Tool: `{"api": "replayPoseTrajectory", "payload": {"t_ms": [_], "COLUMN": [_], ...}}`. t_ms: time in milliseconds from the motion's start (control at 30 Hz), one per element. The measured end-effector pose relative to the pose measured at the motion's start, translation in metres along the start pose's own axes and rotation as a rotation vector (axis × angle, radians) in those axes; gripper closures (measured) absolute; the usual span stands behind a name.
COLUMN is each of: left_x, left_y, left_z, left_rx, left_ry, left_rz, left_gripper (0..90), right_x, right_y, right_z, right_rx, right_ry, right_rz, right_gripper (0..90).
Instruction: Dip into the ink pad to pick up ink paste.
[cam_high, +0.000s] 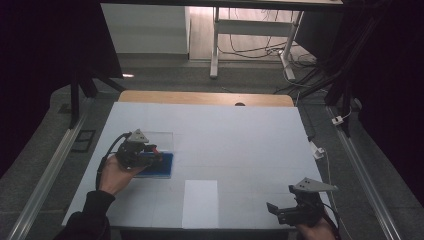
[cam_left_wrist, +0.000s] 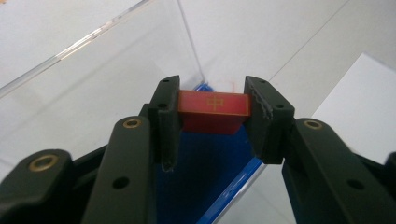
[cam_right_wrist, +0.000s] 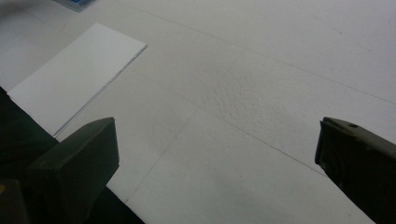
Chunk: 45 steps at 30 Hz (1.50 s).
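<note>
- Red block (cam_left_wrist: 214, 103) with a gold character on its upper face is clamped between the jaws of the left gripper (cam_left_wrist: 212, 116); it hangs just above the blue floor of a clear-walled box (cam_left_wrist: 116, 70), near the box's far corner
- Seen from the high view, the box (cam_high: 162, 165) lies on the white table (cam_high: 240, 135); the left gripper (cam_high: 140, 152) is directly over the box, held by a hand that comes in from the box's near side
- A white sheet of paper (cam_high: 200, 202) lies flat on the table, to the right of the box and nearer the person; nothing rests on it
- The right gripper (cam_high: 282, 212) rests well to the right of the box, beyond the sheet, at the table's near edge; its jaws stand wide apart with nothing between them, as the right gripper view confirms, where the sheet (cam_right_wrist: 74, 74) also shows
- Judged step: the block is either being lifted out of the box or lowered into it; the frames alone cannot settle which; the grip looks square, the jaws pressing on two opposite faces
- Judged next move: a straight vertical path that keeps the block clear of the transparent walls, which are hard to see; if it is coming out, the bare sheet looks a likely landing place; if it is going in, the jaws should part only once the block sits on the blue floor
</note>
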<state>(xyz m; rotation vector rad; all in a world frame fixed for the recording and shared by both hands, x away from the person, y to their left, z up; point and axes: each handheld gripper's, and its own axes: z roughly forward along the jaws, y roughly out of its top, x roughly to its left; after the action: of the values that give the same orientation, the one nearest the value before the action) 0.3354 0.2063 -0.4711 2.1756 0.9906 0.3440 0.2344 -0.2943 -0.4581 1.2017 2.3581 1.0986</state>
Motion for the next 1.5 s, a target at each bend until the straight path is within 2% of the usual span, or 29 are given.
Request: {"api": "replayPoseTrajectory", "payload": {"t_ms": [200,433,500,767,900,1033,1300,1367,1433,1500], "left_x": [-0.004,-0.010,-0.009,-0.001,-0.001,-0.004,-0.004,-0.007,-0.014,-0.019], "left_y": [0.005,0.009,0.008,0.004,0.003,0.002,-0.005,-0.005,-0.003,-0.002], "left_z": [0.007,0.020,0.024,0.034,0.038,0.039,0.039,0.040,0.041,0.042], "left_rx": [0.017,0.065,0.077,0.105,0.121,0.119,0.086,0.085,0.097,0.108], "left_ry": [0.002,0.029,0.037,0.023,0.018,0.033,0.029,0.045,0.086,0.116], "left_rz": [-0.017,0.007,0.007,-0.025,-0.015,-0.005,-0.029,-0.017,0.021,0.043], "left_gripper": [58.4,58.3,58.3,58.4,58.4,58.5,59.0,59.1,59.1,59.2], "right_x": [0.000,0.000,0.000,0.000,0.000,0.000,0.000,0.001,0.000,0.001], "right_y": [0.000,0.000,0.000,0.000,0.000,0.000,0.000,0.000,0.000,0.000], "right_z": [0.000,0.000,0.000,0.000,-0.001,-0.001,0.000,0.000,0.000,0.000], "right_rx": [-0.001,0.000,0.000,-0.001,-0.001,-0.001,-0.002,-0.001,0.000,0.003], "right_ry": [0.003,0.003,0.003,0.003,0.003,0.003,0.003,0.003,0.003,0.002], "right_rz": [0.002,0.002,0.001,0.000,-0.001,-0.001,-0.002,-0.003,-0.003,-0.007], "right_gripper": [0.0,0.0,0.0,0.0,0.0,0.0,0.0,0.0,0.0,0.0]}}
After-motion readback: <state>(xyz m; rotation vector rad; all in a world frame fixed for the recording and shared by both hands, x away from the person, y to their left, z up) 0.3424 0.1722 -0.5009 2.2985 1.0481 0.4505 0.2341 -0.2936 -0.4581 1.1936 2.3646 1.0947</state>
